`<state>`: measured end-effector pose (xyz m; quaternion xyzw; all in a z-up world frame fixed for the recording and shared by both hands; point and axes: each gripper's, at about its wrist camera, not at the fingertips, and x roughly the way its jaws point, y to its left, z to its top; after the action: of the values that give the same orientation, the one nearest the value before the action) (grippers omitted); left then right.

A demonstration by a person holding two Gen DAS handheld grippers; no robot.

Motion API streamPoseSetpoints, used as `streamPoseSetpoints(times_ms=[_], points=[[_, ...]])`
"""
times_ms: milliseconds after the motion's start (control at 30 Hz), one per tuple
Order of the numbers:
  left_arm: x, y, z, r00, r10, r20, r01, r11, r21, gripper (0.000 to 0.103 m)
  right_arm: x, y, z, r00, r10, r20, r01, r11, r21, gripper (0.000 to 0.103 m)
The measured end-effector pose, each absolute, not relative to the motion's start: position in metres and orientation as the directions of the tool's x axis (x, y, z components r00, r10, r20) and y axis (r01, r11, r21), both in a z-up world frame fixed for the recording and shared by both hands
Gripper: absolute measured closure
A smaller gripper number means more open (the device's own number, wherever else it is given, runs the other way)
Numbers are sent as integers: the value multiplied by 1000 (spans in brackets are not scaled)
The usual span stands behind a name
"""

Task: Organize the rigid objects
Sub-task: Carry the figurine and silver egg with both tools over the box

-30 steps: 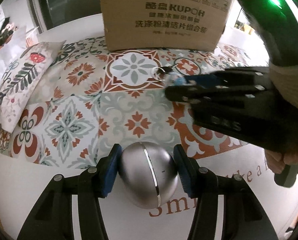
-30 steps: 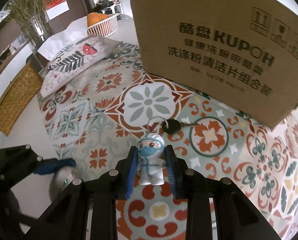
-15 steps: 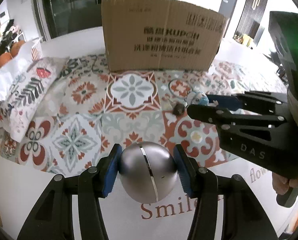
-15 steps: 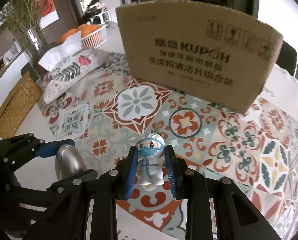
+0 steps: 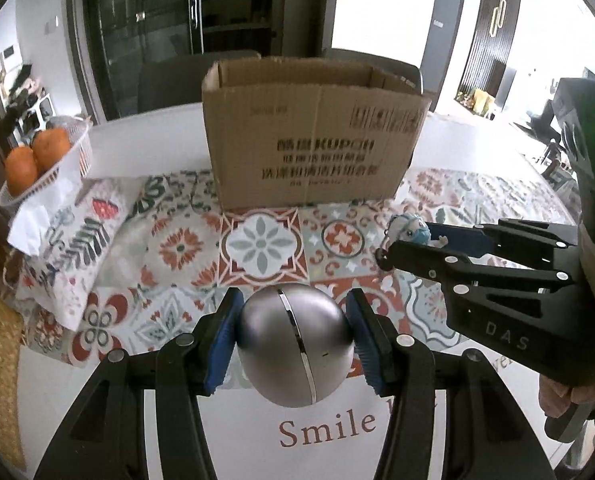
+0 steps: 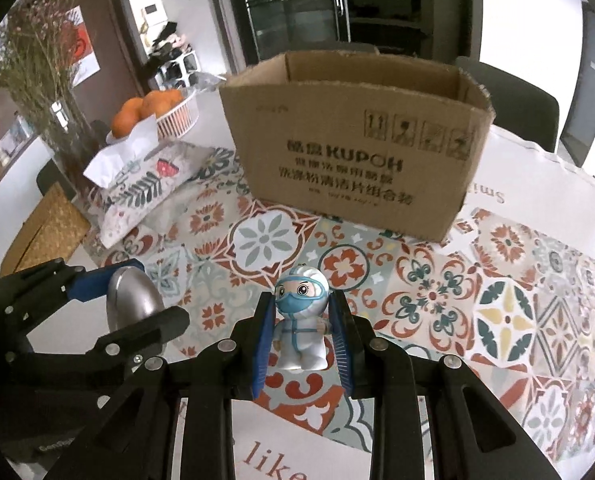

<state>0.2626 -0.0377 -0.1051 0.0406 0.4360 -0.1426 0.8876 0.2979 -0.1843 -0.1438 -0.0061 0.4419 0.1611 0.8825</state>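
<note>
**Bench inventory: two items held, one box**

White bench (image 5: 145,128) with patterned tile mat (image 6: 497,300).
- Cardboard box (image 5: 313,140): open-topped, upright on the mat, 12 o'clock.
- Left hand-held gripper (image 5: 295,336): blue pads pinching a silver egg-shaped object (image 5: 295,344).
- Right hand-held gripper (image 6: 302,336): pinching a masked figurine (image 6: 301,316), 2 o'clock of the left.
- Basket of oranges (image 5: 37,156): 10 o'clock.

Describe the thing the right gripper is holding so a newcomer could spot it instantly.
Start at the open cardboard box on the patterned cloth. In front of it, the right gripper clamps a small figurine. Unlike the plain silver egg in the left gripper, it is white-suited, with blue goggles and mask.
</note>
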Motion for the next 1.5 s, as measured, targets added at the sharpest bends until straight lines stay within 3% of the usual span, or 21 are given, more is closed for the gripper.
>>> streamPoseSetpoints(times_ms=[700,1500], points=[[262,-49,-21,694,-275,-665,332,942,-44,50,280,-207,-58,705,217,-675,-195,975,110,74],[321,-58,35,743,-294,-601,336,941,-45,50,323,-220,5,769,165,-617,-130,986,102,74]])
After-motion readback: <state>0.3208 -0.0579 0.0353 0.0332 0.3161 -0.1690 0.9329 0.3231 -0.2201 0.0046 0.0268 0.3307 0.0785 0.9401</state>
